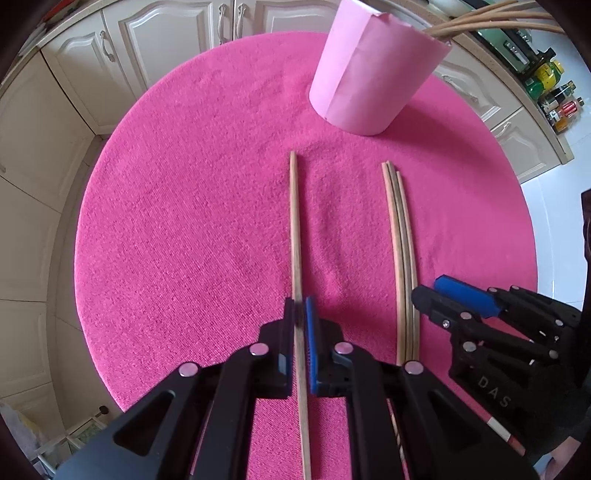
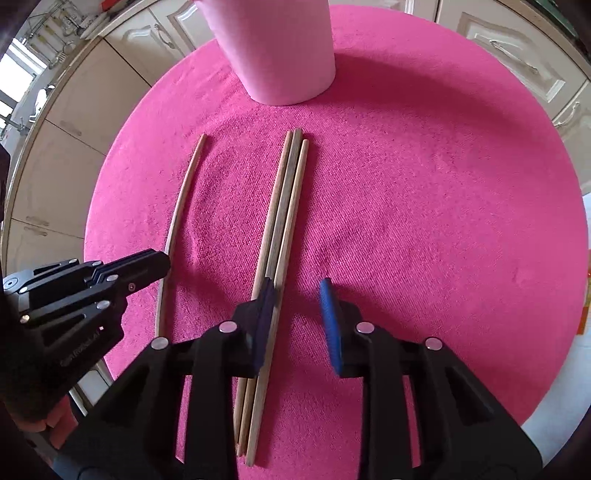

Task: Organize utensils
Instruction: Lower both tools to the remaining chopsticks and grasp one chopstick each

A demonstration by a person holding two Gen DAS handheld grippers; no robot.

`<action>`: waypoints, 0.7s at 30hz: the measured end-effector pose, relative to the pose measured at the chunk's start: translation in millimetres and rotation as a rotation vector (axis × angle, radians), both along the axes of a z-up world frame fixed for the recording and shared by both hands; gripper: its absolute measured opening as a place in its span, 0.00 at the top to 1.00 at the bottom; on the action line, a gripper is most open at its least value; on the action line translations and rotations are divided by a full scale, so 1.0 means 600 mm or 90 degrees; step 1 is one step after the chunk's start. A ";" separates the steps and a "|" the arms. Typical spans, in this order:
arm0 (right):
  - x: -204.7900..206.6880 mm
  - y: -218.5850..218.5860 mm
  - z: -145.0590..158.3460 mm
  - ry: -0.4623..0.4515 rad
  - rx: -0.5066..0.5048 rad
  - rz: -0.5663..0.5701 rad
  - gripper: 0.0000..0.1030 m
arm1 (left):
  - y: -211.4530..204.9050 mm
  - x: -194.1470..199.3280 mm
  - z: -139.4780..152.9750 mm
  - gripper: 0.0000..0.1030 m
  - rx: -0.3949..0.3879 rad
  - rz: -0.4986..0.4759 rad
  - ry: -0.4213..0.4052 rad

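A single wooden chopstick (image 1: 294,229) lies on the pink round cloth (image 1: 184,221), and my left gripper (image 1: 300,310) is shut on its near part. Three more chopsticks (image 1: 400,251) lie side by side to its right. My right gripper (image 2: 297,295) is open above their near ends (image 2: 280,221), its left finger over them and the right one clear; it also shows in the left wrist view (image 1: 439,295). The single chopstick (image 2: 177,221) and my left gripper (image 2: 147,266) show at the left of the right wrist view. A pink paper cup (image 1: 373,74) stands at the back with several chopsticks (image 1: 491,22) in it.
The round table is ringed by cream kitchen cabinets (image 1: 147,44). Bottles (image 1: 554,92) stand on a counter at the far right. The pink cup (image 2: 277,48) stands just beyond the chopstick tips in the right wrist view.
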State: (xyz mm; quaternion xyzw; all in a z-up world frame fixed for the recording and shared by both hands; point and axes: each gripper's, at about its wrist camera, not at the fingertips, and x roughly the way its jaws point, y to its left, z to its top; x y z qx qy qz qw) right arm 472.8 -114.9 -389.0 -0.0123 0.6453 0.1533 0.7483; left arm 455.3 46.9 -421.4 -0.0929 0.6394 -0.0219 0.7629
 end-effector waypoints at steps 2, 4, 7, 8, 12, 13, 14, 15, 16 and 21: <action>-0.003 -0.005 -0.002 0.005 0.002 -0.011 0.75 | -0.004 0.005 -0.006 0.94 0.002 0.001 0.004; -0.001 -0.003 -0.002 0.010 0.002 -0.018 0.75 | -0.004 0.008 -0.011 0.94 0.009 0.001 0.011; 0.003 0.004 -0.002 0.014 -0.012 -0.017 0.75 | -0.009 0.023 -0.018 0.93 0.013 -0.001 0.026; 0.008 0.014 -0.004 0.014 -0.020 -0.016 0.75 | -0.010 0.029 -0.020 0.93 0.017 -0.001 0.033; 0.020 0.036 -0.009 0.029 -0.044 -0.014 0.75 | -0.014 0.052 -0.025 0.93 0.028 0.001 0.062; 0.019 0.044 -0.009 0.022 -0.062 0.000 0.75 | -0.015 0.054 -0.026 0.93 0.032 -0.003 0.065; 0.016 0.049 -0.008 0.018 -0.074 0.009 0.75 | -0.018 0.056 -0.026 0.93 0.038 -0.010 0.069; 0.014 0.051 -0.009 0.016 -0.076 0.010 0.75 | -0.021 0.059 -0.026 0.93 0.042 -0.014 0.069; 0.015 0.051 -0.008 0.015 -0.074 0.006 0.75 | -0.027 0.062 -0.027 0.93 0.048 -0.019 0.066; 0.022 0.068 -0.010 0.006 -0.093 0.030 0.83 | -0.050 0.066 -0.025 0.94 0.066 -0.036 0.046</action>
